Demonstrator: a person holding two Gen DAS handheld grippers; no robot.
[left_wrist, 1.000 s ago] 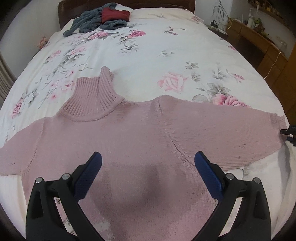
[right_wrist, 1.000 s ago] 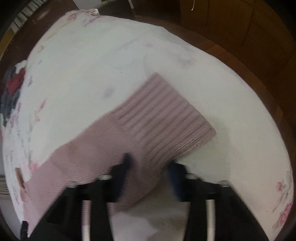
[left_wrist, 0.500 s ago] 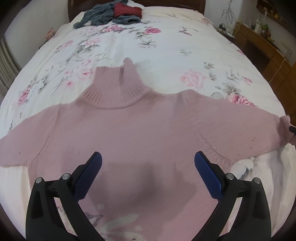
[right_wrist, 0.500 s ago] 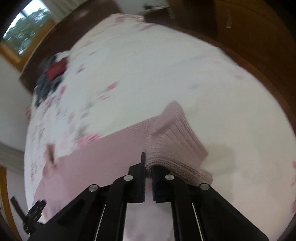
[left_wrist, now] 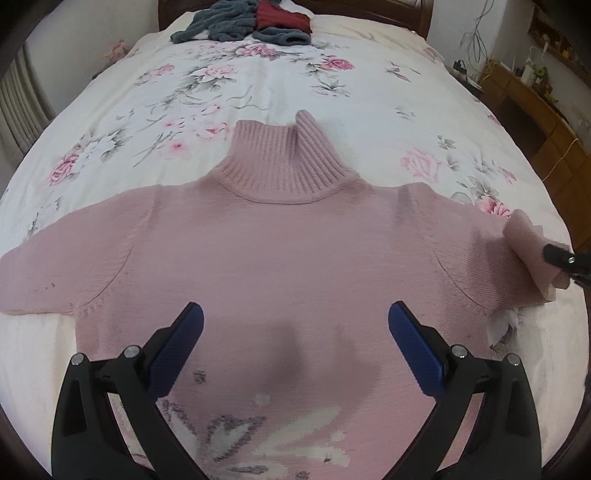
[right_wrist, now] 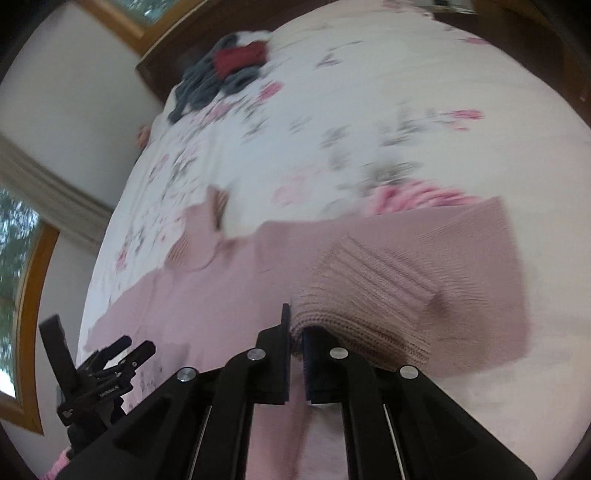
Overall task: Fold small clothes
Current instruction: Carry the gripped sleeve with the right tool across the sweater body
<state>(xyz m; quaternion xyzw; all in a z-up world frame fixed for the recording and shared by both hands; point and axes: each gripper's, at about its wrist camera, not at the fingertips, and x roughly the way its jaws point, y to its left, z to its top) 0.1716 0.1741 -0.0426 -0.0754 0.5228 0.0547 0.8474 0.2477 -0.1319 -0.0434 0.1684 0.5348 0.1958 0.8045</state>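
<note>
Pink turtleneck sweater (left_wrist: 280, 254) is showing a matt knitted wool-like cloth, its collar (left_wrist: 284, 162) and cuff (right_wrist: 369, 295) running in coarse ribs. Beyond the collar, the floral bedspread (left_wrist: 369, 103) is appearing as smooth printed cotton-like fabric, and the grey and red garments (left_wrist: 251, 22) are looking fuzzy and thick. Left gripper (left_wrist: 295, 325) is presenting matt black plastic arms, blue pads (left_wrist: 417, 343) and shiny metal screws; right gripper (right_wrist: 295, 332) is looking alike. The headboard (right_wrist: 155, 62) is gleaming as dark varnished wood.

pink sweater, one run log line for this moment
pink sweater flat on bed | right gripper shut on sleeve cuff | left gripper open above
</note>
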